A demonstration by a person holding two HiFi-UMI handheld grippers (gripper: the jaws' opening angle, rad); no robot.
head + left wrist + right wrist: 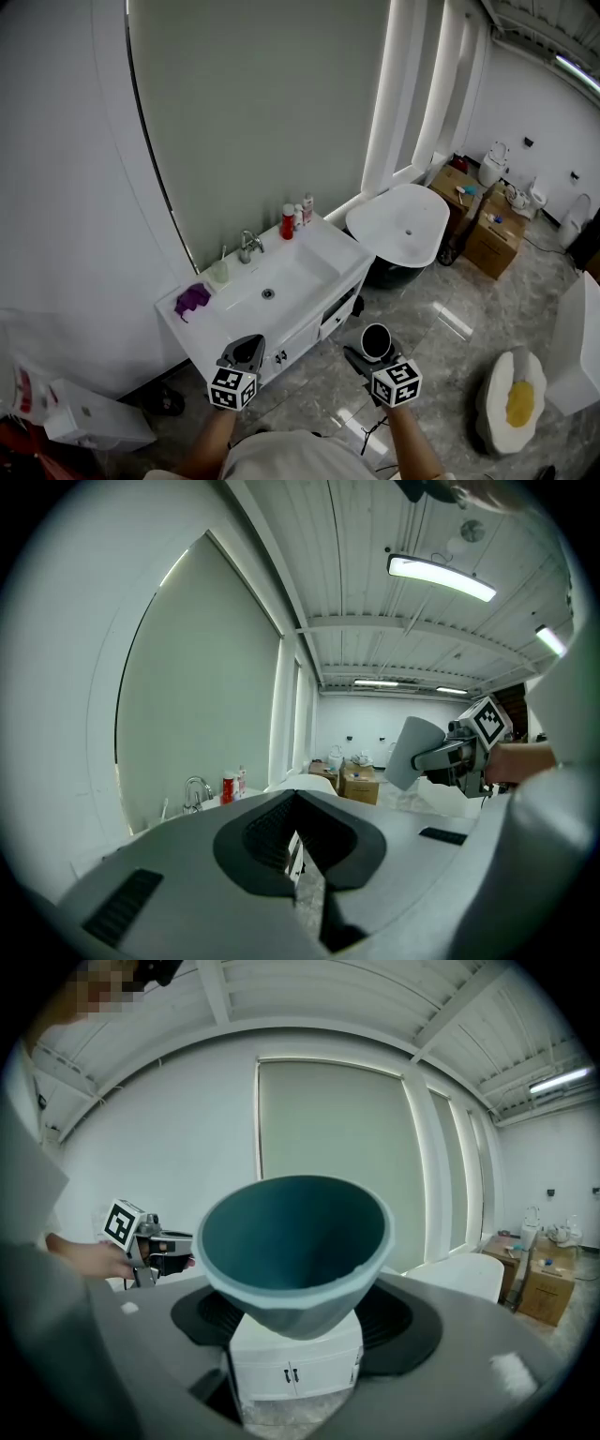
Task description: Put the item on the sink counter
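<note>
The white sink counter (319,246) stands against the wall ahead, with a faucet (248,246), a red bottle (288,223), a pale green cup (219,272) and a purple cloth (192,300) on it. My right gripper (368,354) is shut on a cup (376,341), pale outside and dark teal inside, held upright over the floor in front of the cabinet. In the right gripper view the cup (291,1241) fills the middle, sitting between the jaws. My left gripper (246,352) hangs before the cabinet, shut and holding nothing, with its jaws meeting at the tips.
A white bathtub (403,225) stands to the right of the counter, with cardboard boxes (492,234) behind it. A white round object with a yellow centre (514,401) lies on the marble floor at the right. White clutter (84,412) sits at the lower left.
</note>
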